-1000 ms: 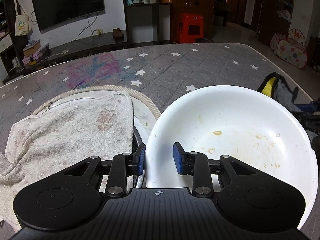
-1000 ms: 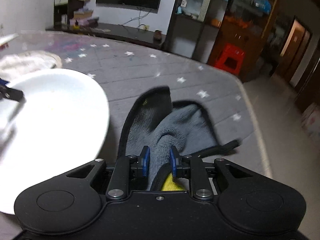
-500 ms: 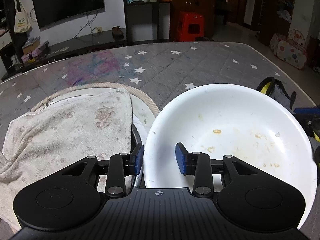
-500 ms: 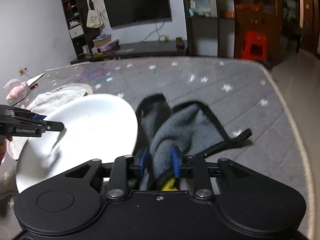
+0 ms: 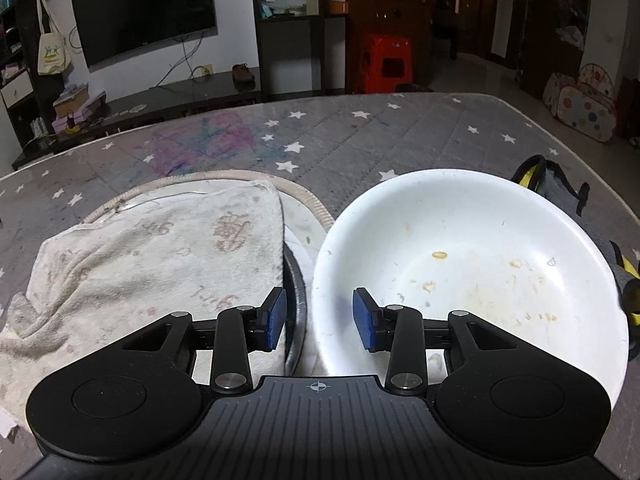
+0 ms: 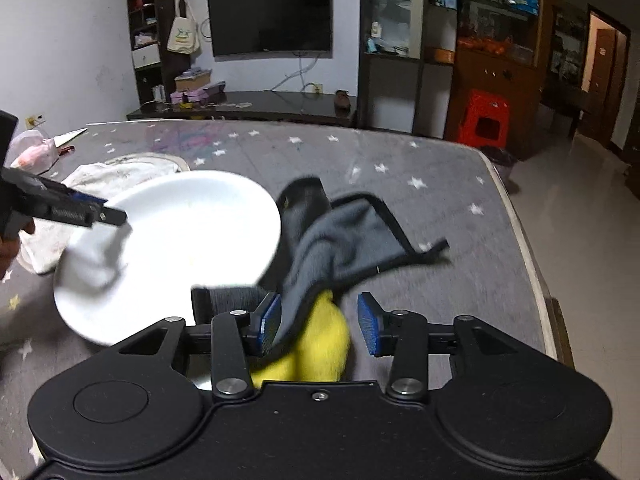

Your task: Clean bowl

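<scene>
left gripper (image 5: 318, 322): jaws parted astride near rim of white bowl (image 5: 472, 264), not clamped; likely steadying it
right gripper (image 6: 318, 322): jaws apart; grey-yellow cloth (image 6: 340, 236) loose between them, just right of bowl
bowl: food specks inside; unwiped

White bowl (image 5: 480, 240), grey-and-yellow cloth (image 6: 340, 236), grey white-starred mat (image 5: 360, 140), blue claw pads (image 5: 276, 318).

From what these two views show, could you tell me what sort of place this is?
Most likely a lived-in home living room. A wall-mounted TV hangs above a low dark console, a red plastic stool stands by tall cabinets, and the bowl rests on a grey star-print cover.
</scene>
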`<state>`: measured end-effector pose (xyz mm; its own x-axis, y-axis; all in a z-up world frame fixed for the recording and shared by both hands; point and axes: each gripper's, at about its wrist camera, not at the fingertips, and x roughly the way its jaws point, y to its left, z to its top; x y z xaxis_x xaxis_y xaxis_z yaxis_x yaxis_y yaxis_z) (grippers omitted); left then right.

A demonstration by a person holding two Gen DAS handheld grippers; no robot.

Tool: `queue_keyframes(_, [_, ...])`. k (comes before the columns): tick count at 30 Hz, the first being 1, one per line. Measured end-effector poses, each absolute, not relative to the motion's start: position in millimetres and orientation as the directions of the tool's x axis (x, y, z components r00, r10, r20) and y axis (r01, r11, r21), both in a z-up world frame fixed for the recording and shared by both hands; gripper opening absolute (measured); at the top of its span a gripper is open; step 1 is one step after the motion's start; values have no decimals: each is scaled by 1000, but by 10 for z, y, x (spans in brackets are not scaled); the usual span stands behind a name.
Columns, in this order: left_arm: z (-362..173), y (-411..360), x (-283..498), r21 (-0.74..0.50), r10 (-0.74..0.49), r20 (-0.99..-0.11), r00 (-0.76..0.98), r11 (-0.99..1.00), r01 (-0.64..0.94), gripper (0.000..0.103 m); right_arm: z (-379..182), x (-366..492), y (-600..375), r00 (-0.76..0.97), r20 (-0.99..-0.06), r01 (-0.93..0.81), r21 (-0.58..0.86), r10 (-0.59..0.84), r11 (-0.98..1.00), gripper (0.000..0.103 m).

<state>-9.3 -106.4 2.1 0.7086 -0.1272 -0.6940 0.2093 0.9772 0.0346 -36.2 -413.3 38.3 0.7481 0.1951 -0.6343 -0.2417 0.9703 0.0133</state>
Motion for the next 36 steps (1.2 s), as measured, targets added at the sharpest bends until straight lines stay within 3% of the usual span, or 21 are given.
queue_keyframes(4, [71, -1016, -228, 34, -123, -675, 727, 980, 198, 40, 326, -443, -4188, 768, -619, -185, 32, 165, 982, 62])
queue_keyframes(10, [177, -785, -531, 36, -96, -615, 783, 988, 150, 51, 271, -568, -4375, 827, -559, -33, 63, 63, 997, 79])
queue_keyframes(13, [212, -616, -654, 31, -66, -584, 809, 994, 104, 60, 246, -596, -4439, 836, -549, 12, 40, 11, 999, 81])
queue_keyframes(19, [117, -197, -815, 37, 40, -586, 809, 999, -23, 68, 76, -520, -4667, 821, -567, 106, 24, -74, 994, 84])
queue_keyframes(24, [-40, 110, -850, 41, 111, -608, 786, 993, -109, 71, -77, -383, -4790, 798, -594, 153, 36, -102, 988, 85])
queue_keyframes(36, [-293, 438, -877, 84, 174, -615, 769, 984, -155, 79, -164, -283, -4744, 778, -617, 149, -2, -118, 989, 103])
